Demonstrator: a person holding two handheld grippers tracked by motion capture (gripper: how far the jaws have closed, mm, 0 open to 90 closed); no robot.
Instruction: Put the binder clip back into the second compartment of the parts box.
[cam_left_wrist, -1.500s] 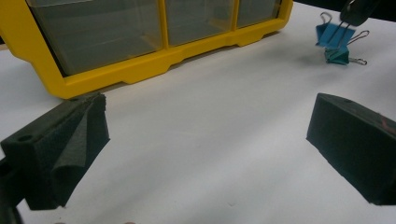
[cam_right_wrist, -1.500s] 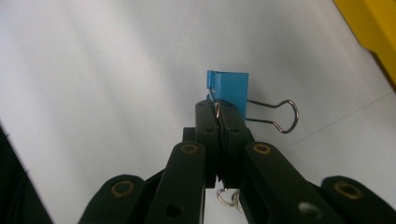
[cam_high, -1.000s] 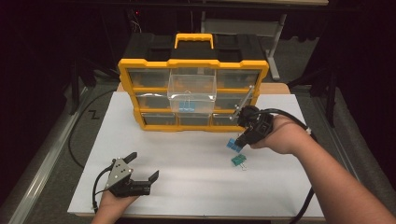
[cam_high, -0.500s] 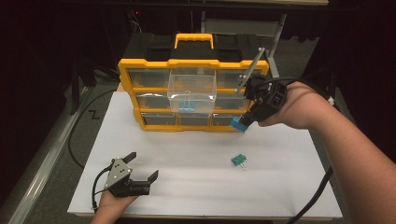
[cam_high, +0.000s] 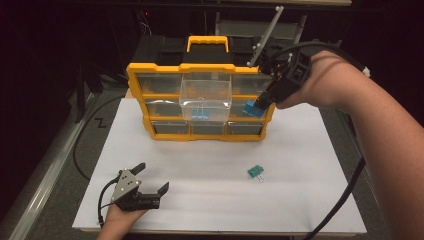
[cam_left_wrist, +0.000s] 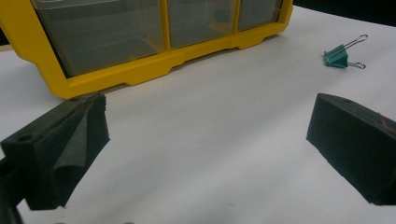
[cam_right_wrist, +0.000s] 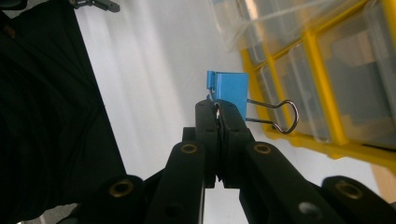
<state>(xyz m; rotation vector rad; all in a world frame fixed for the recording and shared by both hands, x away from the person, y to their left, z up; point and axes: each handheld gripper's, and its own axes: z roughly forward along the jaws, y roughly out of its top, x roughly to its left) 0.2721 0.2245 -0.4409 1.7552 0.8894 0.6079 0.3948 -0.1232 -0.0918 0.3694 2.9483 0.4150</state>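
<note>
The right gripper (cam_high: 256, 106) is closed on a blue binder clip (cam_right_wrist: 229, 87), in front of the yellow organizer (cam_high: 140, 75). The left gripper (cam_high: 150, 180) stands wide open, empty, well before the organizer.

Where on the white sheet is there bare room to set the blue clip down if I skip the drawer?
Widest free patch: white sheet between yellow organizer, left gripper and green binder clip. Another lies right of that clip to the sheet's edge. Crowded: around the pulled-out clear drawer, where the right gripper holds the blue binder clip.
</note>
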